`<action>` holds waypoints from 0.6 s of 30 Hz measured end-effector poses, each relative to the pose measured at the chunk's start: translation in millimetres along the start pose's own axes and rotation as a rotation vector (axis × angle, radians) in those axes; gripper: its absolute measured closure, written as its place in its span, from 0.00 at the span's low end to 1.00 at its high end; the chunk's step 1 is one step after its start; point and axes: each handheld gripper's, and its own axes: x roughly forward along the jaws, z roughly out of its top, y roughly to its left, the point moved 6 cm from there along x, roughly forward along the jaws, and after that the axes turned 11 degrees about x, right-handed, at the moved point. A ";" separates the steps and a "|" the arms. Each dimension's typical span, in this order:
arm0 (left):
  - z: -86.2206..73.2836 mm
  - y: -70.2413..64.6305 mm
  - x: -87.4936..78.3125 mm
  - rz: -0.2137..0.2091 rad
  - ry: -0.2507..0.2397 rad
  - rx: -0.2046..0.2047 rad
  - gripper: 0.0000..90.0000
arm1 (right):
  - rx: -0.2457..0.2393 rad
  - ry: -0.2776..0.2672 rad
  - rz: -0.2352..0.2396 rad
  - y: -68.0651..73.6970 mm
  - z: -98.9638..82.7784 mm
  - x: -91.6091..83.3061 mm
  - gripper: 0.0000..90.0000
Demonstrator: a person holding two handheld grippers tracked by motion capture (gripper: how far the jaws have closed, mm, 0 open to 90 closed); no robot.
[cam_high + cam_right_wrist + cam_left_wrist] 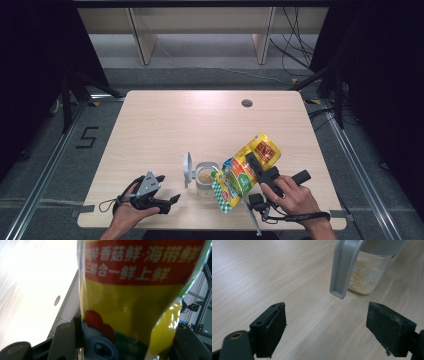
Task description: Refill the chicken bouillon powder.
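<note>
1. The worktop (165,125) in front of you is pale wood, with a small round hole (246,103) near its far edge, right of the middle.
2. The bag (245,172) is yellow, with a red band of white characters and a green-checked end. It hangs tilted above the worktop near the near edge, right of the middle. Its checked end points down and toward the jar, and its other end rises up and away to the right.
3. Your right hand-held gripper (257,170) is closed on the bag. In the right gripper view the bag (140,302) sits between the two black jaws, which press against it from either side.
4. Your left hand-held gripper (167,192) rests close to the near edge of the worktop, left of the middle, with your hand (131,210) around it. Its jaws stand wide apart with nothing between them. In the left gripper view they point toward the jar, which stands a little way off and clear of them.
5. The jar (205,178) is clear and stands upright between your two hands, just left of the bag's lower end. Its grey lid (187,170) is flipped open and stands up on the left side.
6. A shallow layer of tan powder (364,280) lies in the bottom of the jar, as the left gripper view shows through the wall.
</note>
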 end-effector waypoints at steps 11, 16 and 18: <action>-1.2 1.2 -1.4 -0.005 0.016 0.012 0.18 | 0.020 0.003 0.003 1.6 -0.5 -0.1 0.55; -0.1 0.4 0.0 0.001 0.000 0.001 0.18 | 0.006 0.004 -0.002 -0.2 0.1 -0.7 0.55; -1.2 0.5 -0.1 0.003 0.016 -0.009 0.18 | 0.011 -0.001 -0.005 -0.3 0.2 -0.6 0.55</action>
